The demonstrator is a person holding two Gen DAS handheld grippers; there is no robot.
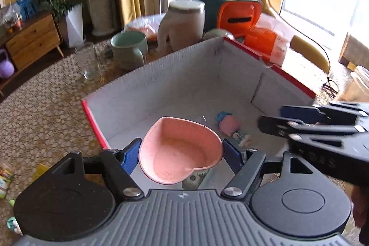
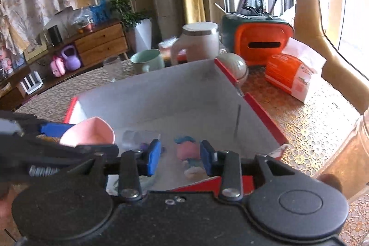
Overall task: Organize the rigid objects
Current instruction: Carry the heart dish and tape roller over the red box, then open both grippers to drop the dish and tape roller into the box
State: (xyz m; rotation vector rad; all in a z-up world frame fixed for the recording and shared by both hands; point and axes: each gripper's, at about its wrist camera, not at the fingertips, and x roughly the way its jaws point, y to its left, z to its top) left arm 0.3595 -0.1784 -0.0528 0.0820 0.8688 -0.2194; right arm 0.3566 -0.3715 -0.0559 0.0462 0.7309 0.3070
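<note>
the print on the orange packet (image 2: 291,75) is too blurred to read.

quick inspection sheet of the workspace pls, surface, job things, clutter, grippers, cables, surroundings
surface: table with a patterned lace-like cover.
job's things: pink heart-shaped dish held over the red-edged cardboard box; small pink and blue toy lying inside.
clutter: green mug, lidded white jug, clear glass, orange container, orange packet.
grippers: left gripper shut on the dish; right gripper open above the toy, touching nothing.
cables: dark cable off the table's far edge.
surroundings: wooden dresser, potted plants, yellow curtains.
</note>
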